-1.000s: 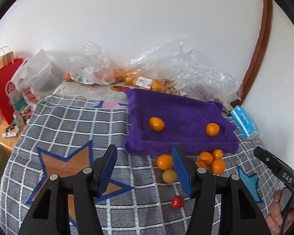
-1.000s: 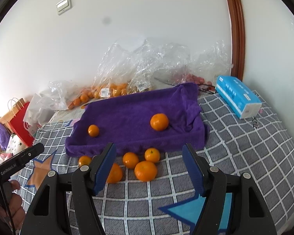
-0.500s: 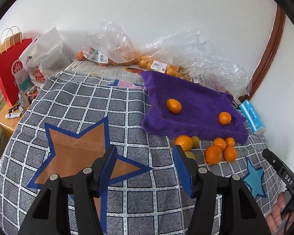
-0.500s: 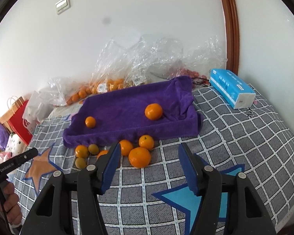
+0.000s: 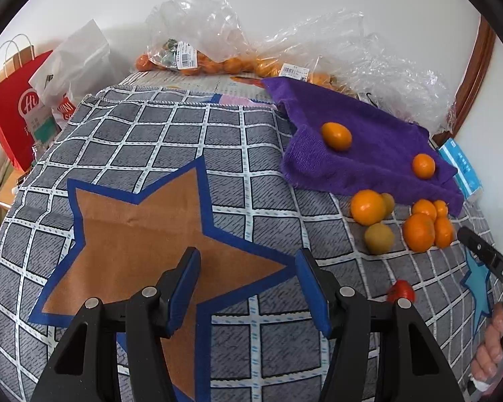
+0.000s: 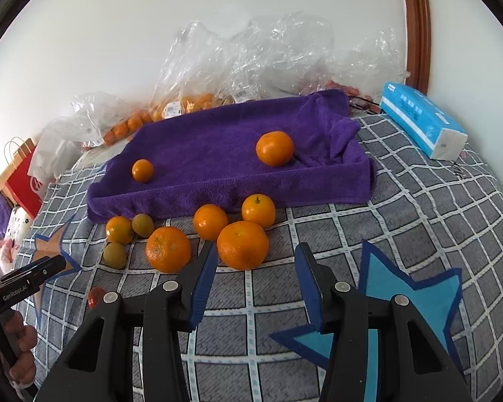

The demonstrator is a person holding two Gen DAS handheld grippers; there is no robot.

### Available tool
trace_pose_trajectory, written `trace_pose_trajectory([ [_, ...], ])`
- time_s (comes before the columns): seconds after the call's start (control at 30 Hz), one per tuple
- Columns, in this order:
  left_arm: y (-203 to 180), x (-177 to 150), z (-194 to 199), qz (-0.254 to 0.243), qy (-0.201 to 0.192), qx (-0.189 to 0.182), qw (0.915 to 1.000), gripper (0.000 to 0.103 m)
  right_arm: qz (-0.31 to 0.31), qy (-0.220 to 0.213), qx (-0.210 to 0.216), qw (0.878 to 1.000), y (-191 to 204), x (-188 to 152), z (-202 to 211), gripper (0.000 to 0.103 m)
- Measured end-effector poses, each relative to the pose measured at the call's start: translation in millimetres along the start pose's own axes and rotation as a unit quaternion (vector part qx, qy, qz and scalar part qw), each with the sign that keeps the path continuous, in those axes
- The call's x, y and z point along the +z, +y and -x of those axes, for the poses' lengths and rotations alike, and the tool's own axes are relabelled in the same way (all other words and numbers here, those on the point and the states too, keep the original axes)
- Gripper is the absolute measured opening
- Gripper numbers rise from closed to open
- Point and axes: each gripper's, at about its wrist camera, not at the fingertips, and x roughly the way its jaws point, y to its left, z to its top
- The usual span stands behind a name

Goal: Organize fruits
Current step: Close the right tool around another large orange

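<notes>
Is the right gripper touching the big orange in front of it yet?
Apart. The right wrist view shows grey cloth between the open right gripper and the big orange.

Both views are bright, with soft and even daylight. The shadows under the oranges [image 6: 242, 249] are weak. The clear plastic bags [image 6: 268, 53] show small white glare. The fisheye lens bends the edges strongly, and the corners are black. The focus is sharp.

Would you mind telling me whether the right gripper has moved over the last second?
Yes. The right gripper has drawn back and lower from the purple towel; the loose oranges now lie beyond its fingertips.
</notes>
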Motion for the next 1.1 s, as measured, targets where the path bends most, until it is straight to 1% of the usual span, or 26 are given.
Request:
trace_pose_trajectory([
  [0.13, -0.6, -2.3, -1.1, -0.009, -0.008, 0.001, 0.9999, 0.056, 0.011, 0.012, -0.005, 1.000, 5.3, -0.2, -16.7, 0.049],
  [0.2, -0.4, -1.8, -2.1, -0.014, -0.009, -0.005, 0.9998, 0.059, 0.010, 0.019, -0.004, 1.000, 5.9, -0.7, -23.2, 0.049],
  [0.3, -0.8, -1.1, -3.4, -0.023, -0.007, -0.017, 0.9996, 0.066, 0.014, 0.028, -0.004, 1.000, 7.3, -1.0, -30.9, 0.049],
  [0.4, -3.5, -1.4, -4.5, -0.032, -0.005, -0.019, 0.9993, 0.070, 0.020, 0.036, -0.005, 0.999, 9.3, 0.5, -37.0, 0.049],
  [0.47, -4.1, -1.1, -5.0, -0.035, -0.003, -0.025, 0.9991, 0.074, 0.026, 0.040, -0.009, 0.999, 10.6, 2.0, -41.5, 0.049],
  [0.6, -2.6, -1.2, -4.7, -0.031, -0.004, -0.032, 0.9990, 0.074, 0.030, 0.046, -0.016, 0.998, 12.4, 4.5, -49.0, 0.049],
  [0.7, -2.3, -1.3, -4.4, -0.030, -0.005, -0.033, 0.9990, 0.074, 0.032, 0.044, -0.019, 0.998, 13.2, 5.3, -51.0, 0.042],
  [0.8, 1.1, -1.5, -2.8, -0.021, -0.008, -0.046, 0.9987, 0.073, 0.032, 0.042, -0.021, 0.998, 12.7, 4.6, -50.2, 0.041],
  [0.83, 3.1, -1.6, -1.7, -0.016, -0.010, -0.050, 0.9986, 0.071, 0.032, 0.040, -0.020, 0.998, 11.9, 4.4, -48.8, 0.041],
  [0.87, 5.1, -2.0, -0.1, -0.010, -0.013, -0.055, 0.9984, 0.065, 0.031, 0.037, -0.015, 0.999, 10.3, 3.6, -46.4, 0.041],
  [0.9, 6.6, -2.6, 1.1, -0.005, -0.014, -0.059, 0.9982, 0.063, 0.029, 0.033, -0.011, 0.999, 8.1, 3.3, -44.5, 0.041],
  [1.0, 5.5, -4.3, 5.6, -0.001, -0.011, -0.067, 0.9977, 0.062, 0.030, 0.025, -0.019, 0.999, 1.6, 1.7, -38.6, 0.041],
  [1.03, 1.9, -4.1, 8.0, -0.005, -0.010, -0.068, 0.9977, 0.059, 0.032, 0.024, -0.024, 0.999, 0.0, 0.8, -37.1, 0.041],
  [1.1, -5.5, -2.9, 12.7, -0.014, -0.012, -0.071, 0.9973, 0.059, 0.034, 0.023, -0.029, 0.999, -5.7, -0.9, -34.2, 0.041],
])
